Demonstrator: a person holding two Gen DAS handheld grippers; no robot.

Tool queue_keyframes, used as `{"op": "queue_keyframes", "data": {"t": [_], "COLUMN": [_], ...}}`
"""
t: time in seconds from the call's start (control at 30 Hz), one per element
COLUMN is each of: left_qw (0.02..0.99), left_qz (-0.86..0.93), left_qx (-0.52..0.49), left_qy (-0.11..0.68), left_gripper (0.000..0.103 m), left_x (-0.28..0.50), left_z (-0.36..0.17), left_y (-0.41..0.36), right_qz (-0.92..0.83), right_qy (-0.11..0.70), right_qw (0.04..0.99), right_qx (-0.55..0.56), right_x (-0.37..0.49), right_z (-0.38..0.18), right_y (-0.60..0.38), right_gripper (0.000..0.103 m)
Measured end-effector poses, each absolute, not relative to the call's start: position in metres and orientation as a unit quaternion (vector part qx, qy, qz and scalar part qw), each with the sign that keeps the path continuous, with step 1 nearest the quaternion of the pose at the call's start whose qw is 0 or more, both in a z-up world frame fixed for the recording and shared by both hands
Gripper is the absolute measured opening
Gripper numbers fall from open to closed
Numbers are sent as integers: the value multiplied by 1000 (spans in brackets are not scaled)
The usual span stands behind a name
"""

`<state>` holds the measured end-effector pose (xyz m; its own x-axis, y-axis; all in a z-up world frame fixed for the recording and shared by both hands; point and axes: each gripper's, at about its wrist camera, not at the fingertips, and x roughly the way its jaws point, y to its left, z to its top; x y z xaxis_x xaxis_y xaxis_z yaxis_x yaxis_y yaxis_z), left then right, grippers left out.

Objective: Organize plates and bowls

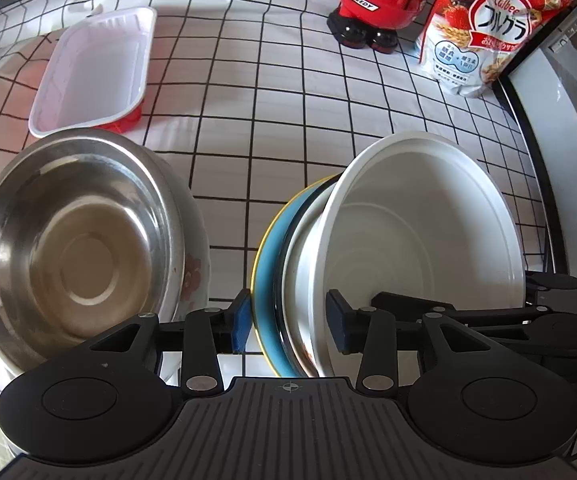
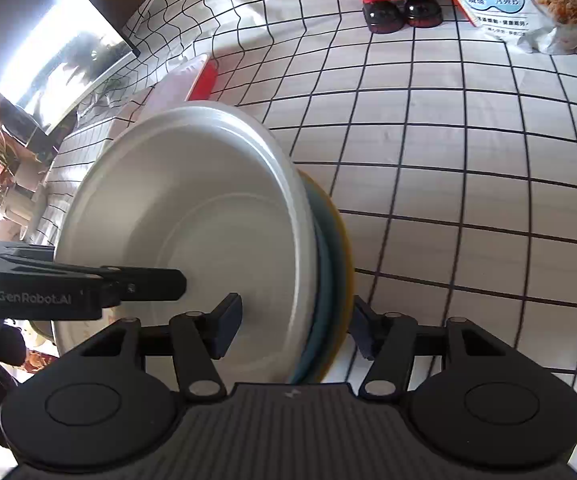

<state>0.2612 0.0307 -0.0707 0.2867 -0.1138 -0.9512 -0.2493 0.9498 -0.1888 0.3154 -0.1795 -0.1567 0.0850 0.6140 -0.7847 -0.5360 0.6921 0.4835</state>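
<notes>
A stack of dishes is held tilted above the checked tablecloth: a white bowl on top, a steel-rimmed dish under it, then a blue plate with a yellow rim. My left gripper is shut on the stack's rim, pads on either side. My right gripper is shut on the same stack from the opposite side; the white bowl and blue-yellow plate sit between its fingers. A steel bowl nested in a floral bowl sits at left.
A white and red plastic tray lies at the back left. A red figurine and a cereal bag stand at the back. A dark appliance edge runs along the right. A screen is at far left.
</notes>
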Motion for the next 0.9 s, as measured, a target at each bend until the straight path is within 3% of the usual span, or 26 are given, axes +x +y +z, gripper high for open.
{"op": "queue_keyframes", "data": {"t": [0.3, 0.57, 0.9], "left_qw": [769, 759, 754], "left_qz": [57, 75, 86], "left_qx": [-121, -81, -52], "left_qy": [625, 642, 650], "left_gripper": [44, 52, 51], "left_x": [271, 278, 279], "left_z": [-72, -72, -61], "left_y": [20, 4, -4], "right_qz": [392, 400, 410], "right_qy": [557, 570, 565], "right_qw": [728, 705, 702], "right_qx": [81, 136, 139], "right_x": [324, 328, 331], "right_z": [-161, -174, -175], "right_y": [-183, -196, -195], "right_gripper": [55, 54, 54]}}
